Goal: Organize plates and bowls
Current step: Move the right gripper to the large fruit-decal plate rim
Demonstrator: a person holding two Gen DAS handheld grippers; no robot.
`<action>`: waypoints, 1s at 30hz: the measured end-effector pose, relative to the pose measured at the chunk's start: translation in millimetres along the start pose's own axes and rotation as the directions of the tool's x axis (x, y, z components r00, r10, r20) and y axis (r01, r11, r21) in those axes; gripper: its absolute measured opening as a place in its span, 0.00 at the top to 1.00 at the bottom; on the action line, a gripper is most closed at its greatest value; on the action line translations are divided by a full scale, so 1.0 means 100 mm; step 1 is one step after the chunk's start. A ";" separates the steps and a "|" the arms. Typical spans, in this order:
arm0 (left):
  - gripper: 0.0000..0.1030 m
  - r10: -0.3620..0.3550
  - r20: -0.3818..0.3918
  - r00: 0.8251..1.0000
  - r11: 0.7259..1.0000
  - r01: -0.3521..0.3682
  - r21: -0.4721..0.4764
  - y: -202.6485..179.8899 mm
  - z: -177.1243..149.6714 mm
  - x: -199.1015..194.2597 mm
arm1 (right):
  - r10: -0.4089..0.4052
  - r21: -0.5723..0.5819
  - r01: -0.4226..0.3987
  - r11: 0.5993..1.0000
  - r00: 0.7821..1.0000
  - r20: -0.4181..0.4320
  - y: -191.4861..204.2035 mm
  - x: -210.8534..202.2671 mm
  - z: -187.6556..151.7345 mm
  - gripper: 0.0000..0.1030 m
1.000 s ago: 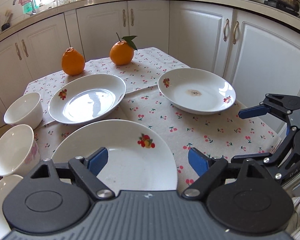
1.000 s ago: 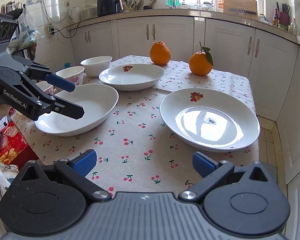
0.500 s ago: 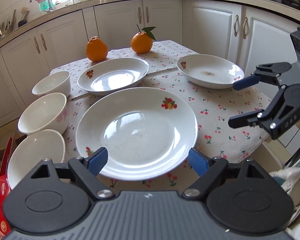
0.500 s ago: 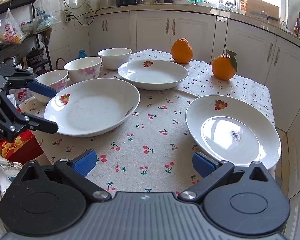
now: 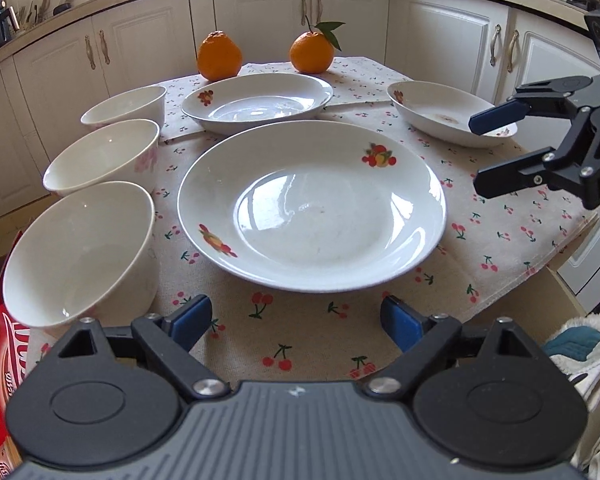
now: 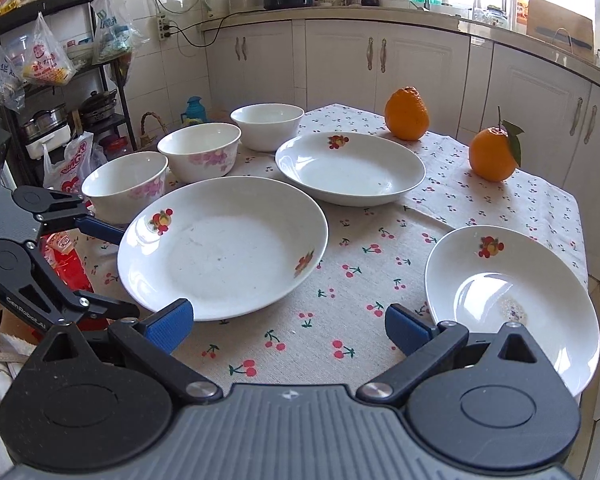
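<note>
Three white fruit-print plates lie on the cherry tablecloth: a large near one (image 5: 312,204) (image 6: 224,246), a far one (image 5: 258,100) (image 6: 350,166) and one at the right (image 5: 440,114) (image 6: 508,296). Three white bowls stand in a row at the left: near (image 5: 80,254) (image 6: 124,184), middle (image 5: 102,154) (image 6: 200,152), far (image 5: 126,104) (image 6: 268,124). My left gripper (image 5: 296,320) is open and empty, just short of the large plate's near rim. My right gripper (image 6: 286,326) is open and empty, above the cloth between the large and right plates.
Two oranges (image 5: 219,56) (image 5: 312,52) sit at the table's far edge. White cabinets (image 5: 260,20) ring the table. A red box (image 5: 0,364) lies off the left edge. A shelf rack with bags (image 6: 48,60) stands beyond the bowls.
Both grippers have pulled back and away from the table, so more of it shows. The plates, bowls and oranges have not moved. Both stay open.
</note>
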State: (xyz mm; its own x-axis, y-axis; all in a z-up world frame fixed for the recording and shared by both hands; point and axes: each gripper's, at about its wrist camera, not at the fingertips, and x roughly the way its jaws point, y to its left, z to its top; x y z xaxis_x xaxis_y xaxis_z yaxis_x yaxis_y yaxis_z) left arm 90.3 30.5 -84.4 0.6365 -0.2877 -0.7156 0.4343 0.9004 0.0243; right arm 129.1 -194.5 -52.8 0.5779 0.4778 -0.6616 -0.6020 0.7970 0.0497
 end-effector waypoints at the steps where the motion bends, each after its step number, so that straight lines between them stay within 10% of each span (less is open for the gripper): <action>1: 0.10 -0.006 0.004 1.000 1.000 0.006 -0.006 0.01 0.00 0.02 | 0.006 0.000 -0.006 1.000 1.000 -0.004 0.00 0.01 0.02 0.00; 30: 0.00 0.011 0.045 0.999 0.999 -0.009 -0.046 -0.04 -0.01 0.10 | 0.152 0.030 -0.150 0.988 0.950 -0.274 -0.05 0.94 0.45 0.00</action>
State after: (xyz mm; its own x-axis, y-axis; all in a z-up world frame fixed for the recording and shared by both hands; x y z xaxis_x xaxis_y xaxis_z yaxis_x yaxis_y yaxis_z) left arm 94.0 24.9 -92.3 0.6694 -0.2918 -0.6832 0.3986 0.9171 -0.0012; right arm 211.2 -136.9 -81.9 0.3064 0.4738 -0.8256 -0.6650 0.7271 0.1705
